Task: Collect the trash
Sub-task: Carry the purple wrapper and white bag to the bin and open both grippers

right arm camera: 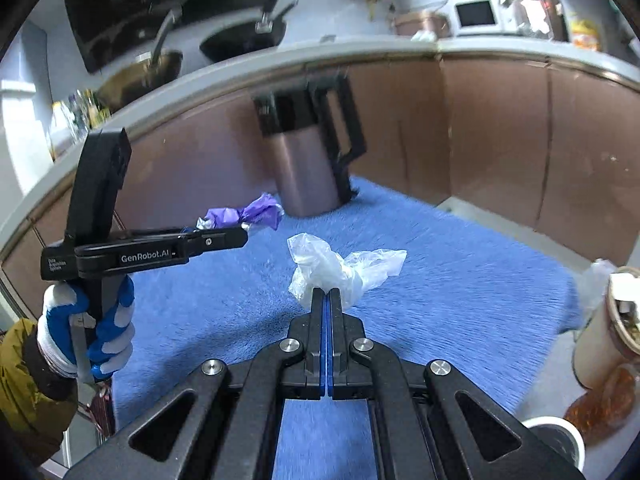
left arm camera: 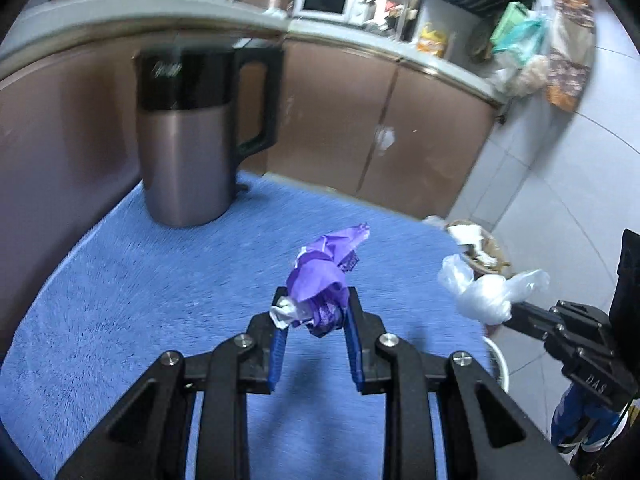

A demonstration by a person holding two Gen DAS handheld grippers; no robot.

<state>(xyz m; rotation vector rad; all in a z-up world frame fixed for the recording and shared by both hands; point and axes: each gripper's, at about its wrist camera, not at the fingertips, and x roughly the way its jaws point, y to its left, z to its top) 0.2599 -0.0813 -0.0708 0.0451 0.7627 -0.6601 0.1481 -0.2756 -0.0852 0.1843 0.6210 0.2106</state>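
- Two pieces of trash are in hand: a crumpled purple wrapper with a bit of white paper stuck in it, and a clear plastic bag bunched into a wad.
- Pinched between the blue-padded fingers of the left gripper, the purple wrapper is held up off the surface, with most of it sticking out past the fingertips.
- Pressed nearly together on a fold of the clear plastic bag, the right gripper holds its load lifted too; the loose ends spread out to either side above the fingertips.
- Both pieces hang over the bench, which is covered by a fuzzy blue mat; no other loose scraps show on the mat in either view.
- Off the right edge of the bench sits a waste bin already holding paper and other scraps, lower than the bench top; the plastic bag is nearer to it than the wrapper.
- My reading: picking up is done and dropping off is left, since neither piece is over the bin yet.
- At the back of the mat stands a metal kettle with a black top and handle, well apart from both grippers.
- Behind it run brown cabinet doors under a counter.
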